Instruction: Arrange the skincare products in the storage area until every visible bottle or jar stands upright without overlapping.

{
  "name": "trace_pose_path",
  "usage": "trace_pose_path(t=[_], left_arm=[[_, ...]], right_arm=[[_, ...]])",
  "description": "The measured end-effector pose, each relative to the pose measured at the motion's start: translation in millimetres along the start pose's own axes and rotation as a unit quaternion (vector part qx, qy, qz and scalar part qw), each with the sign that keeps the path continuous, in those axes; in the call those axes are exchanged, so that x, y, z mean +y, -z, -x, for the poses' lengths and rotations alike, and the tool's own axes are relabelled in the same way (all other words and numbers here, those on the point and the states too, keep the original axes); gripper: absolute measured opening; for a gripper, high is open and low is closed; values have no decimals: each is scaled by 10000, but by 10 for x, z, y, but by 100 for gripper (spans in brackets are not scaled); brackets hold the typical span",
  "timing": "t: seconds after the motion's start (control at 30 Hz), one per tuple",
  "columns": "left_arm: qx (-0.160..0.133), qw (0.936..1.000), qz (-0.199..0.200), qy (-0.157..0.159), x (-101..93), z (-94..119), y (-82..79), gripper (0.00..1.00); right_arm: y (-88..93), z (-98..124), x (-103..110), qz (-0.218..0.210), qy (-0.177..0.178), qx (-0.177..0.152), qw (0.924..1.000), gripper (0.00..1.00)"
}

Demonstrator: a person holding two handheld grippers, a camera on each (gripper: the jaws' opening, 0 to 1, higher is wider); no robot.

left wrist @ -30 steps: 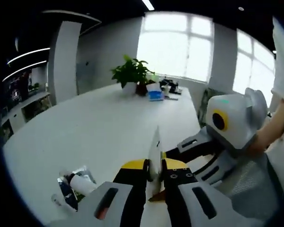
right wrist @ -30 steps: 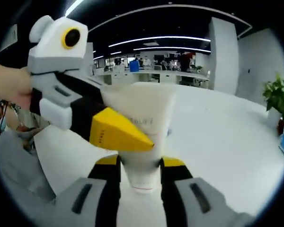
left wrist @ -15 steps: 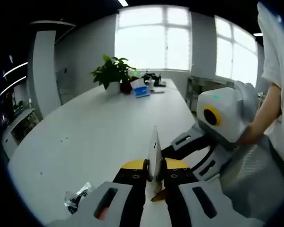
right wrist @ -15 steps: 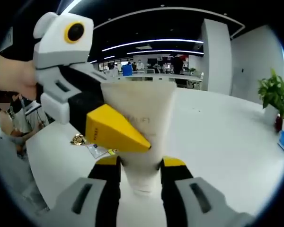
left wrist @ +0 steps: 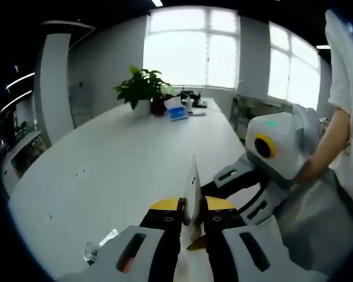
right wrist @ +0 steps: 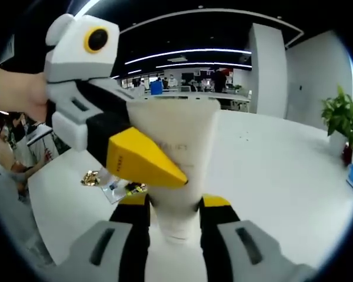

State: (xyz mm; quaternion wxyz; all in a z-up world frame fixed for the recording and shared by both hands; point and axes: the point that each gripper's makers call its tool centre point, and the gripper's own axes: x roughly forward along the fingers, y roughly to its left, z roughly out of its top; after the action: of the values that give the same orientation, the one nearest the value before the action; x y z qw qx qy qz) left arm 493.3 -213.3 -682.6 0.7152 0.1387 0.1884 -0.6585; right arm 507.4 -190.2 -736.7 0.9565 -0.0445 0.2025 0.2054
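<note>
White table [left wrist: 123,158], tube [right wrist: 173,158] clamped between both tongs

tube [right wrist: 175,147]: faint grey print on its front, half hidden behind the left gripper's [right wrist: 165,171] yellow jaw, letters not readable
other text: none legible in either view

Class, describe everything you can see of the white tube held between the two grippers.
The white tube looks like soft matte plastic, with faint grey lettering. It widens to a flat crimped end pointing away from the right gripper, which clamps its narrow end. The left gripper pinches it flat across the middle. It is held above the white table; edge-on, it appears thin.
</note>
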Motion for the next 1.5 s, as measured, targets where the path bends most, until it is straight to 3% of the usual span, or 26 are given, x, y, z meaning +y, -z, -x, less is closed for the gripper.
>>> trace_pose_path(t=[0.93,1.17,1.3,1.5], left_arm=[[344,9980,-508,126,141,6,54,11],[292,9988,-378,125,144,5,51,11],[404,9981,-434,144,118,-4,104,12],[437,9985,-325,94,119,8,163,21]], right_arm=[[-58,-133,-32,27,128,-85,9999,32],[-54,-138,-36,40,113,-68,9999,33],[-31,-132,-33,19,82,-51,10000,33],[14,-115,-31,27,80,35,10000,32]])
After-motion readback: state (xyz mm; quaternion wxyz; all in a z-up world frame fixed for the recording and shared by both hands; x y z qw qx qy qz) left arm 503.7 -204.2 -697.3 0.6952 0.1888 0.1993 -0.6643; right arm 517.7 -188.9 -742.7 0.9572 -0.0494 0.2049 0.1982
